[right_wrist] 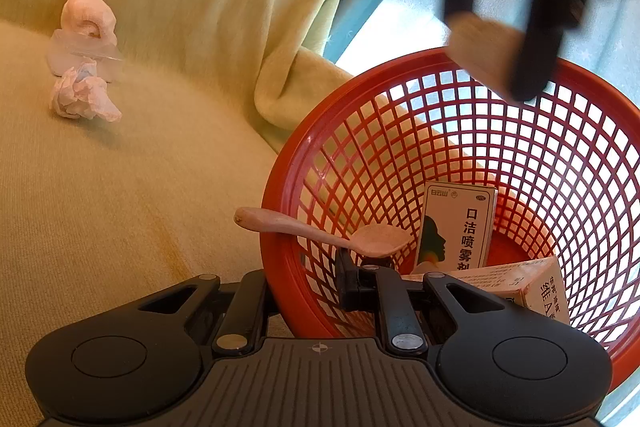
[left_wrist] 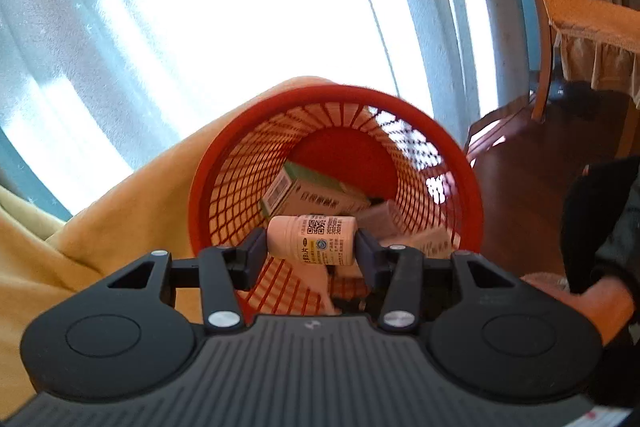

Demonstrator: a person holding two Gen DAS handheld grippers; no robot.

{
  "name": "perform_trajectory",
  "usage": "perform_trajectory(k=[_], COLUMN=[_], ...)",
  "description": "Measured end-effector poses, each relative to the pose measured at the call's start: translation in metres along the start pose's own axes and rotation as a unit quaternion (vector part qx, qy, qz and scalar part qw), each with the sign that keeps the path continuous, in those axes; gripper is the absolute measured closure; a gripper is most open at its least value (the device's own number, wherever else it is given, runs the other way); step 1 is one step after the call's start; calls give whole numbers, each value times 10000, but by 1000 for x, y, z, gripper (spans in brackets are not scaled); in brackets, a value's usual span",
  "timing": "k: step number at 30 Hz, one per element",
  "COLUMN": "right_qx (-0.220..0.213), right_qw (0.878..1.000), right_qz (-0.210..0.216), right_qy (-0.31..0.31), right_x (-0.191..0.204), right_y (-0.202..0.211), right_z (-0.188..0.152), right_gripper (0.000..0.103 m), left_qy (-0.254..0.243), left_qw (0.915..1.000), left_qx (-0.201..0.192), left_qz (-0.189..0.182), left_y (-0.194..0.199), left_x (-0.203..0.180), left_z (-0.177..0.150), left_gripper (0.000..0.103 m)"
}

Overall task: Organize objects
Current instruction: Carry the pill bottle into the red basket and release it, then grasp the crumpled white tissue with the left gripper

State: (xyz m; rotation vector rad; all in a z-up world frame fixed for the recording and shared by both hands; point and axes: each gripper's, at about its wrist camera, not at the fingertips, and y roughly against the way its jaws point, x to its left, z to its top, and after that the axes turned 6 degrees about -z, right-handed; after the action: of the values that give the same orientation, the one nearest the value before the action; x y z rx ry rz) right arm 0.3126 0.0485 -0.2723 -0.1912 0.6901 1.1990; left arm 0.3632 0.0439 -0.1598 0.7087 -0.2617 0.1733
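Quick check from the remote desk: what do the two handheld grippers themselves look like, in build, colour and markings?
Both look alike: the left gripper and right gripper are matte black, with round side housings, silver pivot screws, black blocky fingers and a grey ribbed centre plate bearing a small white mark. No cables show.

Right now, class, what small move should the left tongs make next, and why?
Probably open the left tongs: they hold the pill bottle sideways over the red basket, where boxes already lie, so it should drop in.

Basket [right_wrist: 540,163] mouth gapes free; spoon [right_wrist: 320,233] crosses its near rim.
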Motion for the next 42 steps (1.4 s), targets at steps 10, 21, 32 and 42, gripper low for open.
perform_trajectory(k=[10, 21, 32, 42], right_qx=[1, -4, -5, -7], right_qw=[10000, 10000, 10000, 10000], right_qz=[3, 6, 7, 9], right_qy=[-7, -35, -38, -39], right_x=[3, 0, 0, 0], right_y=[0, -1, -2, -2], right_z=[0, 2, 1, 1], right_gripper=[91, 91, 91, 91], left_qy=[558, 2162, 2717, 2718], left_qw=[9969, 9472, 9319, 9362], left_qx=[-121, 560, 1010, 1196], left_qz=[545, 2299, 2182, 1882], left_y=[6, 95, 74, 44], left_x=[19, 70, 71, 62], left_z=[-8, -104, -166, -186], left_gripper=[45, 41, 40, 44])
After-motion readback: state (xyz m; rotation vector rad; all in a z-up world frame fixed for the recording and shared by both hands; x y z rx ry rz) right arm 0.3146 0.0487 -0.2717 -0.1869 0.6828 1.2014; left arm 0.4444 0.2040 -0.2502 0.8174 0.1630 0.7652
